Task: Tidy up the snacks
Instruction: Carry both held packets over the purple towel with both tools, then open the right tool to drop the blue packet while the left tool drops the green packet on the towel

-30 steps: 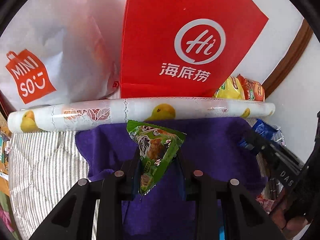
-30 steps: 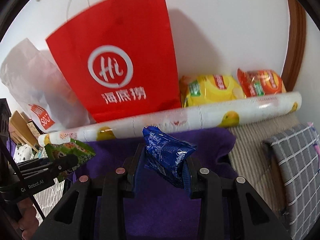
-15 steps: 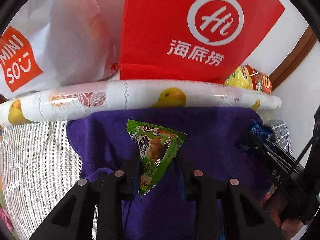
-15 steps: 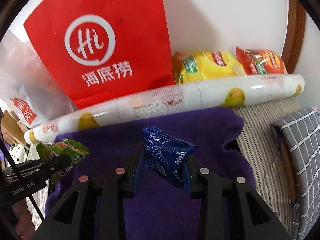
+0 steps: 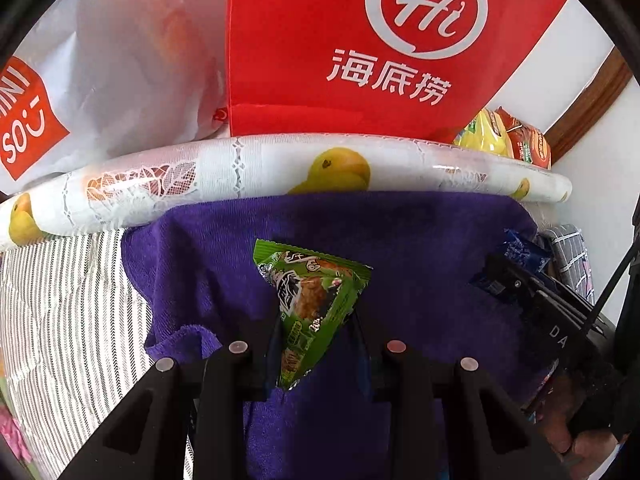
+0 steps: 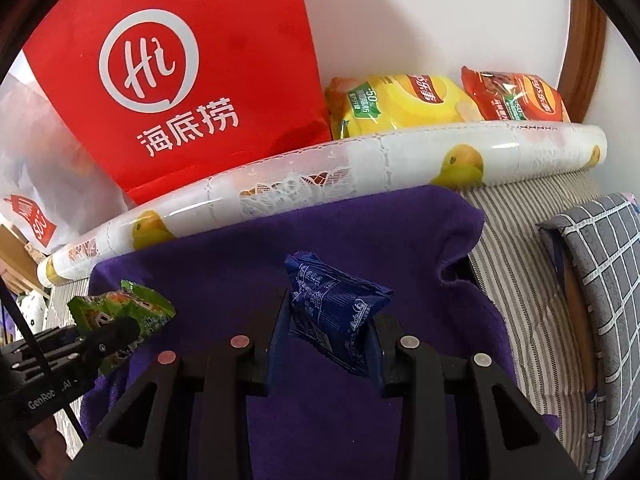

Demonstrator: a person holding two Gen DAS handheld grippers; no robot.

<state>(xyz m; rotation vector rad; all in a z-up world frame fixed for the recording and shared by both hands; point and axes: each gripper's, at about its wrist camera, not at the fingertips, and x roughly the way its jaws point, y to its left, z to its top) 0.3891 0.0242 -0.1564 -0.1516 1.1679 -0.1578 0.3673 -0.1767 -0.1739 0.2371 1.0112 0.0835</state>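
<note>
Each claw gripped 1 snack, the left claw (image 5: 316,344) a green packet (image 5: 312,300) and the right claw (image 6: 326,336) a blue packet (image 6: 336,312), both hanging directly above the purple towel (image 5: 420,248), well short of the rolled mat (image 5: 280,176).

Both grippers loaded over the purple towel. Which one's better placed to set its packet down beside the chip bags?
Right, probably. The right gripper holds the blue packet on the side where the yellow chip bag and red chip bag sit. The left gripper holds the green packet farther away.

Green snack packet (image 5: 316,312): crinkled, tilted, clamped between black fingers above purple cloth (image 5: 420,240). Blue snack packet (image 6: 336,316): likewise clamped, tilted, above same cloth.
</note>
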